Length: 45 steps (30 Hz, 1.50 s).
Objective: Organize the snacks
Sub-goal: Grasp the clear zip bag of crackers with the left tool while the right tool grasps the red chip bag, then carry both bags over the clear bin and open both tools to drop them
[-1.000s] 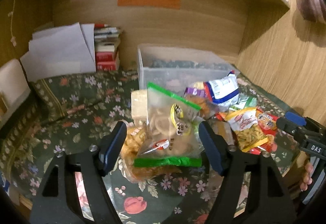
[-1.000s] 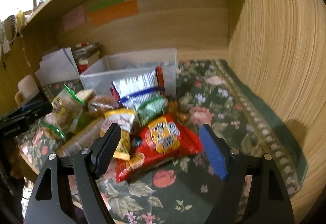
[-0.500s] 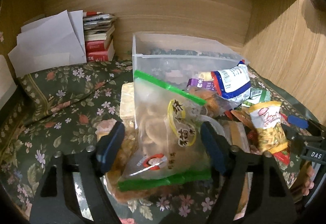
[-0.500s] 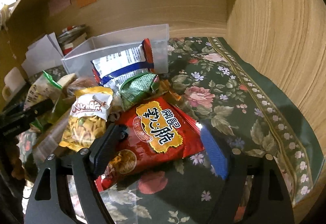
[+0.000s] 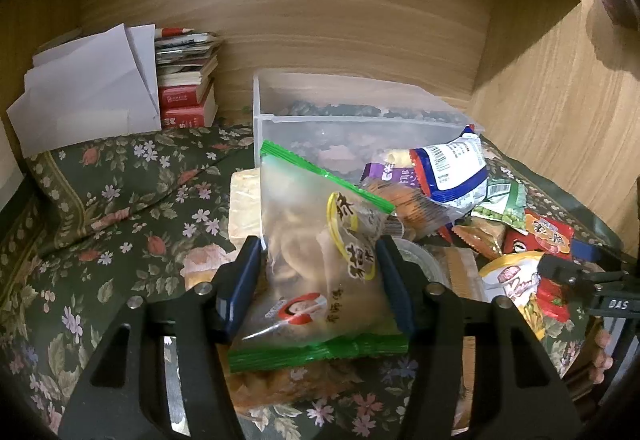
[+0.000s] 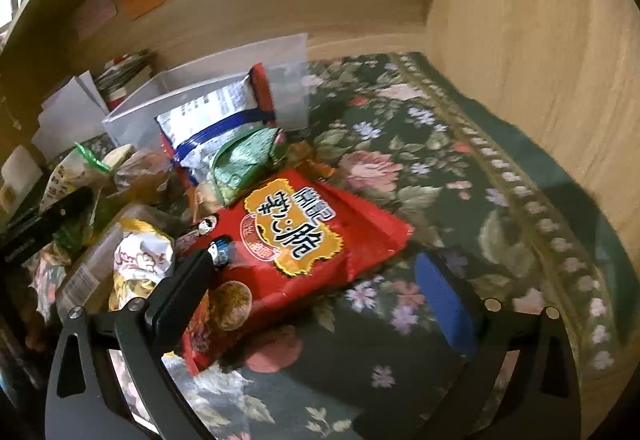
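The left tool (image 5: 318, 268) is closing in on the clear green-edged cracker bag (image 5: 320, 272), which sits dead center between its fingers on top of the snack pile; can't tell if the pads are squeezing it yet. The right tool (image 6: 320, 268) is spreading wide over the red chip bag (image 6: 296, 240), nothing gripped. The clear plastic bin (image 5: 352, 119) stands at 12 o'clock behind the pile on the floral table (image 5: 120, 199).

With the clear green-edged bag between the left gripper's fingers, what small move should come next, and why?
Probably finish closing the left gripper on the clear bag, then lift. Its jaws are closing with the bag between them, the pads about at its sides. The empty clear bin stands just behind. The right gripper is opening around the red bag.
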Each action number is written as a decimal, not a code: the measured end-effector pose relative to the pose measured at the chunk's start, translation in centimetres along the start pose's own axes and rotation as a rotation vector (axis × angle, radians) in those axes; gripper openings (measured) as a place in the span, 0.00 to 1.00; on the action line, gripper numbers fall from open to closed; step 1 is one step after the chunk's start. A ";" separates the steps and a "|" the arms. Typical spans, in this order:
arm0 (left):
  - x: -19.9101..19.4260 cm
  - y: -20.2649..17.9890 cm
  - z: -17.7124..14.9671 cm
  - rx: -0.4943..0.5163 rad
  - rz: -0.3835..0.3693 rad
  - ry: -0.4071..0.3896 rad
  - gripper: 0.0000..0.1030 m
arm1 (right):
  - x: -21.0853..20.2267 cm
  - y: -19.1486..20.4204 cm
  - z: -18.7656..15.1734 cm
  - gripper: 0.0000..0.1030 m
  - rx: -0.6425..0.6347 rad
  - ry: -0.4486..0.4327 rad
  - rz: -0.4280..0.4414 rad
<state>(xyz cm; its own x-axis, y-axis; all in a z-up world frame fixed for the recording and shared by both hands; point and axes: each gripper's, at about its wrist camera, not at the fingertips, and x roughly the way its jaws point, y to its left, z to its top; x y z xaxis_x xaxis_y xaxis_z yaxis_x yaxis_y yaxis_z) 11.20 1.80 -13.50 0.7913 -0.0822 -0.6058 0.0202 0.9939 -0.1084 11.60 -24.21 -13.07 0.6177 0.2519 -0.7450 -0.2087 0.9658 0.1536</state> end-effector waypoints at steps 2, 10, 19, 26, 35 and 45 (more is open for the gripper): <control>-0.1 -0.1 0.0 0.002 -0.003 -0.003 0.55 | 0.4 0.5 0.2 0.99 -0.014 0.000 0.008; -0.7 -0.1 0.3 -0.001 -0.010 -0.024 0.52 | 1.0 1.7 0.6 0.59 -0.069 -0.020 0.023; -1.9 -0.1 1.3 -0.011 0.005 -0.066 0.50 | -1.2 1.0 1.4 0.28 -0.053 -0.080 0.032; -3.3 -0.6 3.1 0.000 -0.003 -0.111 0.50 | -3.6 1.0 2.9 0.21 -0.108 -0.159 -0.014; -4.5 -1.3 6.2 0.034 -0.012 -0.177 0.50 | -6.0 1.9 6.0 0.21 -0.170 -0.261 -0.052; -3.9 -1.3 9.9 0.039 -0.016 -0.200 0.50 | -6.5 3.6 9.8 0.21 -0.200 -0.351 -0.006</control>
<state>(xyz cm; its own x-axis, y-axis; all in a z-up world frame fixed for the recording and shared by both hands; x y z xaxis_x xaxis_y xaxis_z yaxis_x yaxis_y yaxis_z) 14.17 1.59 -3.18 0.8962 -0.0860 -0.4353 0.0545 0.9949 -0.0844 14.26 -21.74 -1.35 0.8336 0.2855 -0.4728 -0.3266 0.9451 -0.0052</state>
